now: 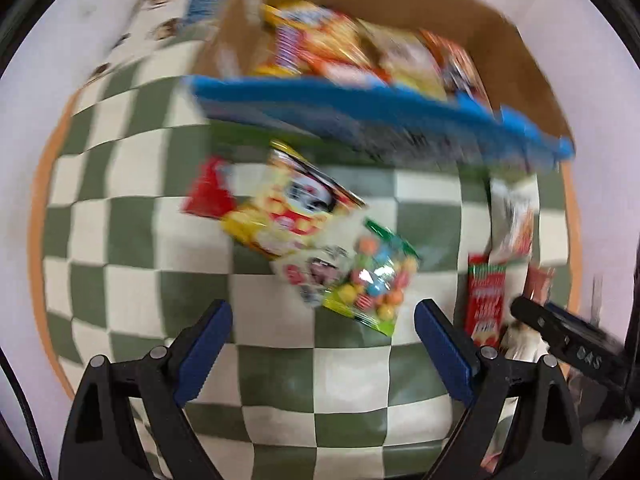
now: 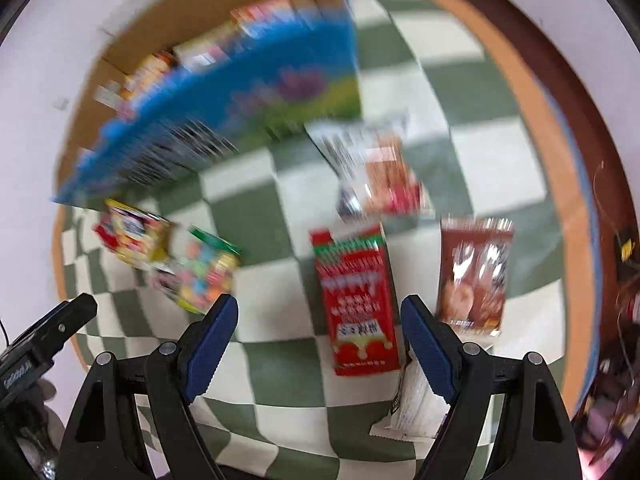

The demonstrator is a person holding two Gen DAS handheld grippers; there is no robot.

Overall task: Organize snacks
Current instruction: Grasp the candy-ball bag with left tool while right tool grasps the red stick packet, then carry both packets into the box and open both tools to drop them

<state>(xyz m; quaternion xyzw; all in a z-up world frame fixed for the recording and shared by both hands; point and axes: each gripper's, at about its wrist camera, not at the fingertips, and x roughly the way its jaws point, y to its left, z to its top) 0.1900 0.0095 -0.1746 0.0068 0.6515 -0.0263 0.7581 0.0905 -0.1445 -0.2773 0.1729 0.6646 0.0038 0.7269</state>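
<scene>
Red snack box [image 2: 358, 300] lies lengthwise just ahead of the right gripper [image 2: 320, 350] — jaws spread, empty; left gripper [image 1: 322, 354] likewise spread.

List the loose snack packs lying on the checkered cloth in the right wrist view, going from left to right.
Yellow-and-red pack → colourful candy bag → red packet → brown packet. The blurred pack above the red one is left out.

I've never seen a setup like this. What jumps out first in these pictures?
The green-and-cream checkered cloth fills both views. At its far edge sits a blue-fronted cardboard box packed with bright snack packets. Loose on the cloth lie a bag of multicoloured candy balls and a red rectangular snack packet.
</scene>
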